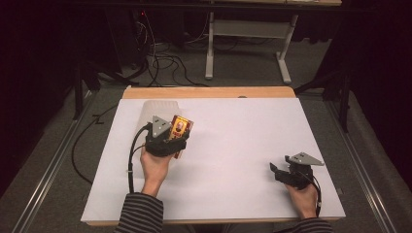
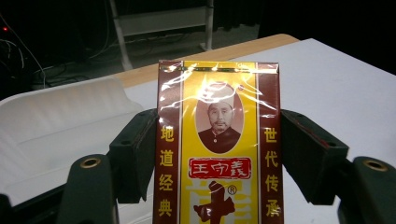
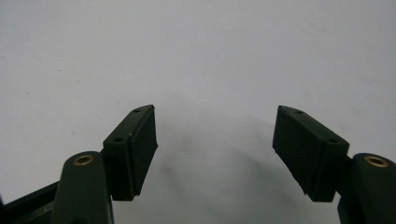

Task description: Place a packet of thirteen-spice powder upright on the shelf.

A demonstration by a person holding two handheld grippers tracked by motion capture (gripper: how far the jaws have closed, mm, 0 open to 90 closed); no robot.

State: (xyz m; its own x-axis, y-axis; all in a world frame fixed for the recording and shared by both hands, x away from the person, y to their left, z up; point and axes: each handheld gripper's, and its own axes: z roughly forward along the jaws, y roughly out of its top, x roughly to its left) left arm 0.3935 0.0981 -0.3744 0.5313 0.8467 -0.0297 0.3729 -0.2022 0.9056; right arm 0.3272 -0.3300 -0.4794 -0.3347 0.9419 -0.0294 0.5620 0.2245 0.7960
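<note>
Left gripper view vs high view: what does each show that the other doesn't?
Left gripper view alone: the print on the packet, a portrait oval and yellow Chinese characters, with both jaws against its sides. High view alone: the right gripper with jaws apart over the white sheet, both hands, the floor cables. Both: packet, white tray, left gripper.

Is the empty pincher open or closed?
Open. The right gripper has its jaws standing wide apart, with bare white table between them.
</note>
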